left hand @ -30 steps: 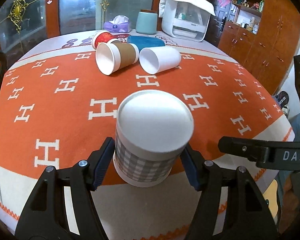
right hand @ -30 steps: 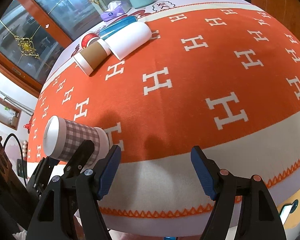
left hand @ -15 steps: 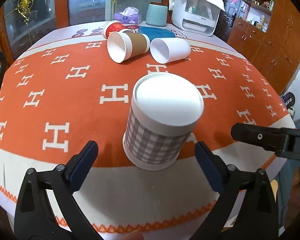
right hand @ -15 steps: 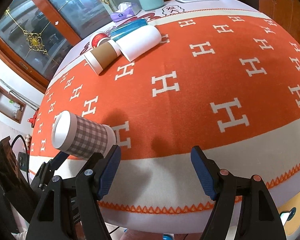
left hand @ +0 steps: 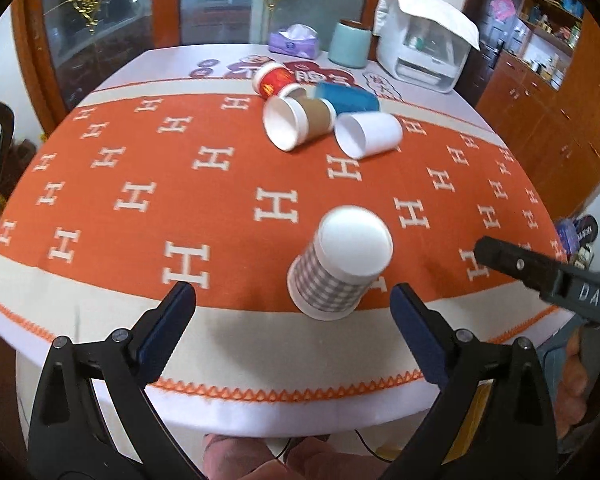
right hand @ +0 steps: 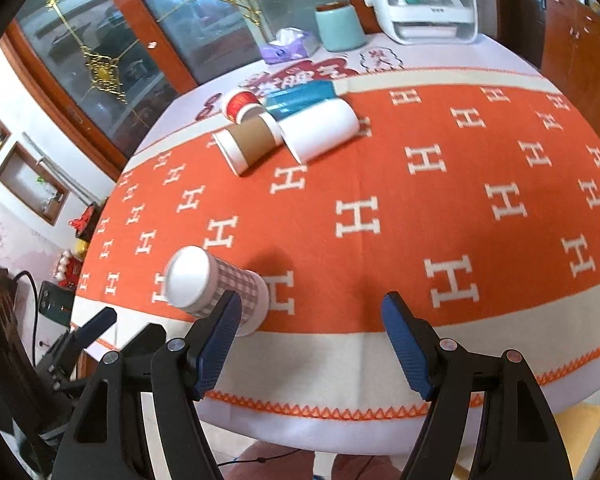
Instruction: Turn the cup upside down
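Cup [left hand: 342, 266] sits rim-down on the cloth [left hand: 100, 184], so both grippers [left hand: 292, 330] [right hand: 310, 342] hang back, jaws spread, holding nothing.

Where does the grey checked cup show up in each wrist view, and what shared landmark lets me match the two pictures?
Left wrist view: the checked cup stands upside down below centre, ahead of the open left tongs, on the orange cloth's near edge.
Right wrist view: same cup at lower left, partly behind the left finger of the open right tongs.
Shared landmark: the plain white cup lying on its side beside the brown-sleeved cup.
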`<state>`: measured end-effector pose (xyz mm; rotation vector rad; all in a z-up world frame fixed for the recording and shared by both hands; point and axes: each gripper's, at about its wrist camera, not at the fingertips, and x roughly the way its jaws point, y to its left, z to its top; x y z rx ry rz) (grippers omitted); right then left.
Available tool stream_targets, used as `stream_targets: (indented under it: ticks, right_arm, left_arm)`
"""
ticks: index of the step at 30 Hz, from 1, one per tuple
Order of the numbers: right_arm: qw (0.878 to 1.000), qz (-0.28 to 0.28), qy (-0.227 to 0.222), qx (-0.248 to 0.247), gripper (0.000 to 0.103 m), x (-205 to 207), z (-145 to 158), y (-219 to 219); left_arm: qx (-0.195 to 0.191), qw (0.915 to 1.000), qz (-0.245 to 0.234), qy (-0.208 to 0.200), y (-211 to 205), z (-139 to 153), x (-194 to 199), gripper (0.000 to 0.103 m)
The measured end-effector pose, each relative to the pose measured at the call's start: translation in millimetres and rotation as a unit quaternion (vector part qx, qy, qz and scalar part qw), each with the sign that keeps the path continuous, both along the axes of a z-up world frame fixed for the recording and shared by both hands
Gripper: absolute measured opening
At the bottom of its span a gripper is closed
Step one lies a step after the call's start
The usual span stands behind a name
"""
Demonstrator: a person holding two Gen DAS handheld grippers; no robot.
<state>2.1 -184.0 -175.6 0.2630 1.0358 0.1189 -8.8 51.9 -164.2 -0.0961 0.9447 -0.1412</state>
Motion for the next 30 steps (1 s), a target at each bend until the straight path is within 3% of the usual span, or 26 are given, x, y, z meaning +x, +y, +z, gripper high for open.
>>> stream_targets:
  ticks: [8, 17, 23, 30]
  right_arm:
    - [0.999, 0.024, -0.027, 0.004, 0.076, -2, 67, 9]
    - [0.997, 0.026, -0.074, -0.024, 0.082, -10, 134, 22]
    - [0.996, 0.012, -0.089, -0.027, 0.083, -15, 154, 19]
    - [0.995, 0.004, -0.092, -0.028, 0.083, -18, 156, 13]
  left_arm:
    - [0.024, 0.9989, 0.031, -0.027, 7, 73, 6, 0.097]
    - [0.043, 0.9977, 0.03, -0.042, -13, 128, 17, 0.097]
    - [0.042, 0.9981, 0.028, -0.035, -22, 138, 22, 0.097]
    - [0.045, 0.9982, 0.022, -0.032, -29, 137, 21, 0.097]
